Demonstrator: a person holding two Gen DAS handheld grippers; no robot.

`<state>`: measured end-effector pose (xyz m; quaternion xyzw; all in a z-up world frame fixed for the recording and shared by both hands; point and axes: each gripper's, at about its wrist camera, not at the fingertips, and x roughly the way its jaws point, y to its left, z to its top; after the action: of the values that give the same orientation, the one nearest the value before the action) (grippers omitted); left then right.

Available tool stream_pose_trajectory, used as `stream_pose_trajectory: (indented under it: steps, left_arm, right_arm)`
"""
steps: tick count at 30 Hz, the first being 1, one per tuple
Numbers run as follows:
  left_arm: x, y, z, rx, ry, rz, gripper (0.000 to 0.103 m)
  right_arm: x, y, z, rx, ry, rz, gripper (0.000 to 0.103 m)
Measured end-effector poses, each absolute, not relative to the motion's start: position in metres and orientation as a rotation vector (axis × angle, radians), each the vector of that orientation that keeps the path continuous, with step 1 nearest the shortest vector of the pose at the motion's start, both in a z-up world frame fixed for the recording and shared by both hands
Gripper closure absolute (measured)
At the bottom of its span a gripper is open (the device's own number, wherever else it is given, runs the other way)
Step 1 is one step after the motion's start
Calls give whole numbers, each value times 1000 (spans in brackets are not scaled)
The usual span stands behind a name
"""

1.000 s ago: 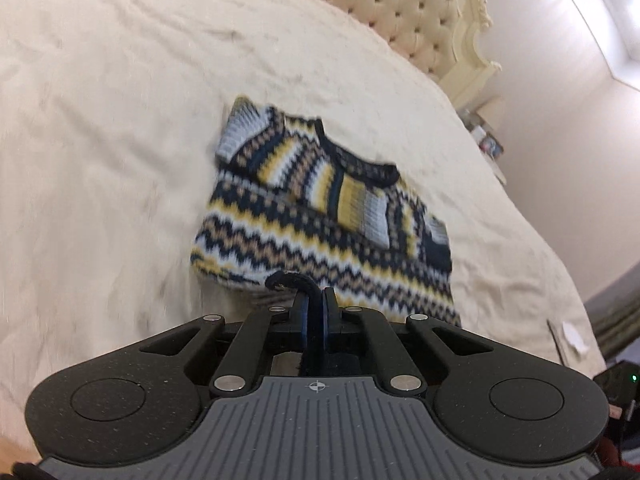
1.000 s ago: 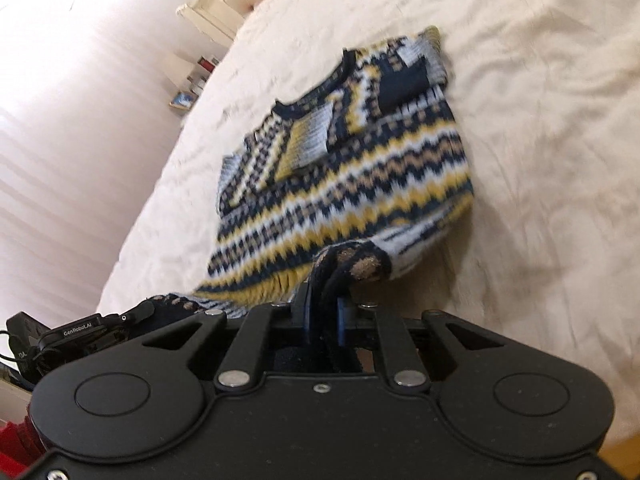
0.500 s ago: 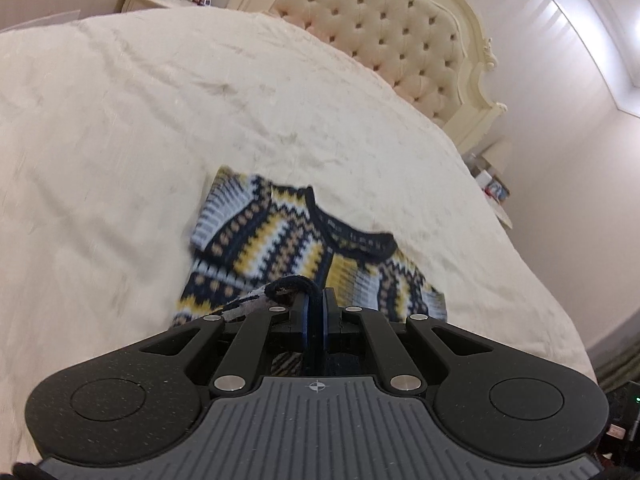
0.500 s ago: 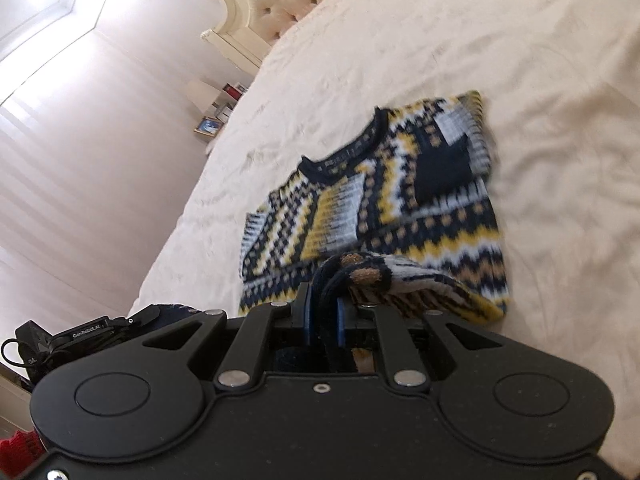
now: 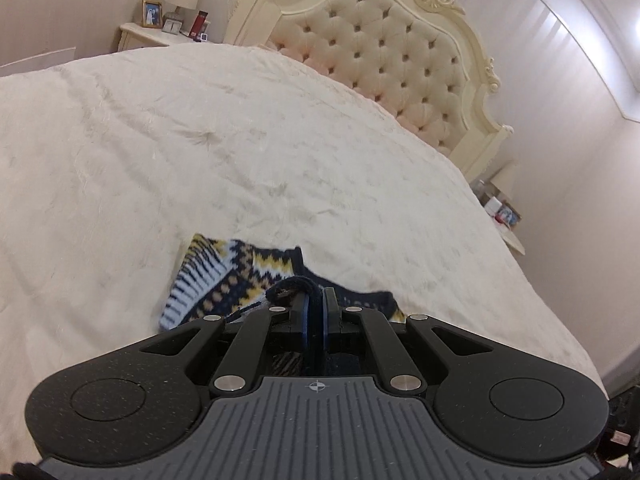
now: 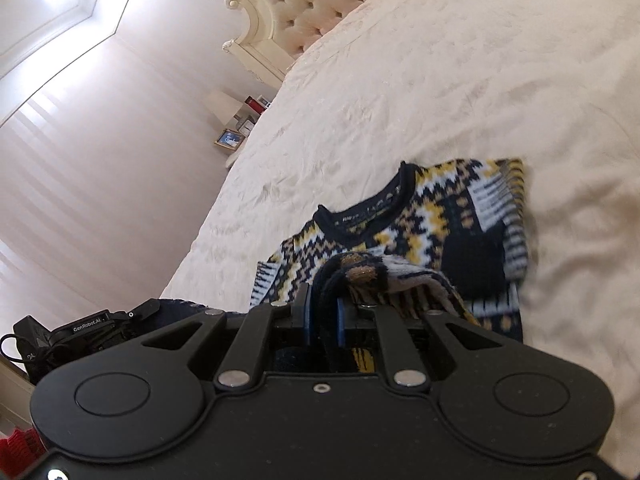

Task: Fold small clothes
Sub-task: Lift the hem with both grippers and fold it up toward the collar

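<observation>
A small knitted sweater (image 6: 452, 216) in navy, yellow, white and tan zigzags lies on the cream bed, its navy neckline toward the headboard. My right gripper (image 6: 322, 300) is shut on a bunched fold of the sweater's hem, lifted over the chest part. In the left wrist view only the sweater's (image 5: 224, 272) upper part shows beyond the fingers. My left gripper (image 5: 315, 300) is shut on the dark hem edge, which loops up out of the jaws. The lower body of the sweater is hidden under both grippers.
The cream bedspread (image 5: 200, 140) stretches toward a tufted headboard (image 5: 396, 60). A nightstand (image 5: 152, 34) with a lamp and a photo frame stands at the far left. A second nightstand (image 6: 240, 128) sits by the wall. Black gear (image 6: 76, 340) lies at the bed's near corner.
Both grippers have carried the sweater's hem up and forward toward the neckline, folding the lower half over the upper. Less of the sweater shows now, and more headboard is in view.
</observation>
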<state>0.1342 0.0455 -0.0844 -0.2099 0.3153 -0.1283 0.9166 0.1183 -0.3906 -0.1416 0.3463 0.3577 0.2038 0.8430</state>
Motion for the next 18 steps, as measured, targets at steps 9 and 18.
stream_pose_trajectory:
  steps: [9, 18]
  left_arm:
    - [164, 47, -87, -433, 660, -260, 97]
    - [205, 53, -106, -437, 726, -293, 97]
  right_arm:
    - [155, -382, -145, 703, 792, 409, 82]
    - [183, -369, -157, 690, 841, 319, 82]
